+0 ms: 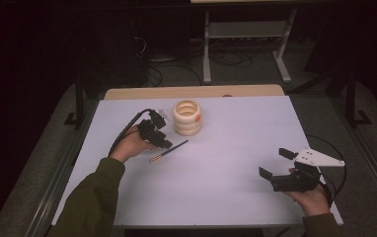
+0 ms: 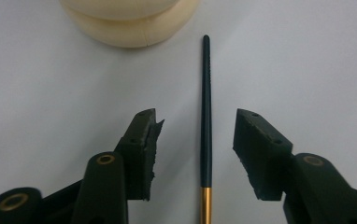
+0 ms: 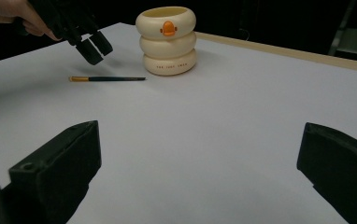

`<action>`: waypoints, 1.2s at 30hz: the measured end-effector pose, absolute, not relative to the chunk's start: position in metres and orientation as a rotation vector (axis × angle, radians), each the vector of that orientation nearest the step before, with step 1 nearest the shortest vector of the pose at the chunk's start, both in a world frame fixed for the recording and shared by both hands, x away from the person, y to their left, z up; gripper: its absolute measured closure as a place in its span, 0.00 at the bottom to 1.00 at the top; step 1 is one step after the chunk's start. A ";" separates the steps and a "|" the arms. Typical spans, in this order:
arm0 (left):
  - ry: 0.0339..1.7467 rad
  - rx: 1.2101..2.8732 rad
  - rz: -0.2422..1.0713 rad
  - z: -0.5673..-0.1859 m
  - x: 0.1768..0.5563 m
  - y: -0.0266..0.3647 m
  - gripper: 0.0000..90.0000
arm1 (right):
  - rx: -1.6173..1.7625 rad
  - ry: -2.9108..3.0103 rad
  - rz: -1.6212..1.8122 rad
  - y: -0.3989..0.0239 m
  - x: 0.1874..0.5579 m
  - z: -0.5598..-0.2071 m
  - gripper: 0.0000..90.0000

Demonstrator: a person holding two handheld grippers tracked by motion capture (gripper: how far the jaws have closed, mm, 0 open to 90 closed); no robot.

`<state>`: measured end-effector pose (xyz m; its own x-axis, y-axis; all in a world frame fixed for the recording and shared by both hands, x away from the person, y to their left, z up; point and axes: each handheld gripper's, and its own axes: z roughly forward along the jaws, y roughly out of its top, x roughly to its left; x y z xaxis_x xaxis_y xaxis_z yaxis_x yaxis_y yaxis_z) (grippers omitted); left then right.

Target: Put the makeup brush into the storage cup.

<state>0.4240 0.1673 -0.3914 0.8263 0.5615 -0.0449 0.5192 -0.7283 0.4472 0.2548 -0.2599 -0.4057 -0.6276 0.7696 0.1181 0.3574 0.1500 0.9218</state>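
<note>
A thin dark pen (image 1: 169, 150) with a gold end lies flat on the white table (image 1: 236, 148), just in front of a cream holder (image 1: 186, 117) shaped like stacked rings. My left gripper (image 1: 166, 143) hovers over the pen. In the left gripper view the pen (image 2: 206, 121) runs between the two jaws of my left gripper (image 2: 196, 116), with a gap on each side, and the holder (image 2: 130, 28) sits beyond the tip. My right gripper (image 1: 274, 163) rests open at the table's right front, holding nothing. The right gripper view shows the pen (image 3: 106, 79), the holder (image 3: 168, 39) with an orange mark, and the left gripper (image 3: 92, 49).
A wooden strip (image 1: 191, 92) borders the table's far edge. Beyond it stand a metal frame (image 1: 245, 44) and cables on a dark floor. Bare white tabletop spreads between my right gripper (image 3: 200, 135) and the holder.
</note>
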 end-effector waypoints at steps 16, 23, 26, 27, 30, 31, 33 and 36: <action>0.831 2.637 0.035 -0.399 0.422 0.165 0.74 | 1.079 2.050 1.477 -0.260 0.255 -0.405 0.00; 0.830 2.667 0.012 -0.403 0.422 0.164 0.78 | 1.078 2.049 1.477 -0.261 0.255 -0.405 0.00; 0.825 2.682 0.008 -0.404 0.423 0.163 0.80 | 1.078 2.048 1.477 -0.260 0.255 -0.405 0.00; 0.823 2.691 0.008 -0.404 0.423 0.163 0.81 | 1.078 2.048 1.477 -0.260 0.255 -0.405 0.00; 0.828 2.702 0.010 -0.406 0.423 0.163 0.82 | 1.078 2.048 1.478 -0.261 0.255 -0.405 0.00; 0.829 2.713 0.001 -0.408 0.423 0.163 0.82 | 1.076 2.045 1.481 -0.261 0.255 -0.405 0.00; 0.825 2.719 -0.002 -0.408 0.423 0.163 0.83 | 1.078 2.046 1.480 -0.261 0.254 -0.405 0.00; 0.828 2.723 -0.010 -0.409 0.423 0.163 0.84 | 1.080 2.045 1.481 -0.261 0.254 -0.405 0.00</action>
<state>0.4225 0.1626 -0.4093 0.8344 0.5434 -0.0917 0.5455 -0.7910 0.2769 0.2544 -0.2610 -0.4047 -0.6252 0.7710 0.1208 0.3553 0.1434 0.9237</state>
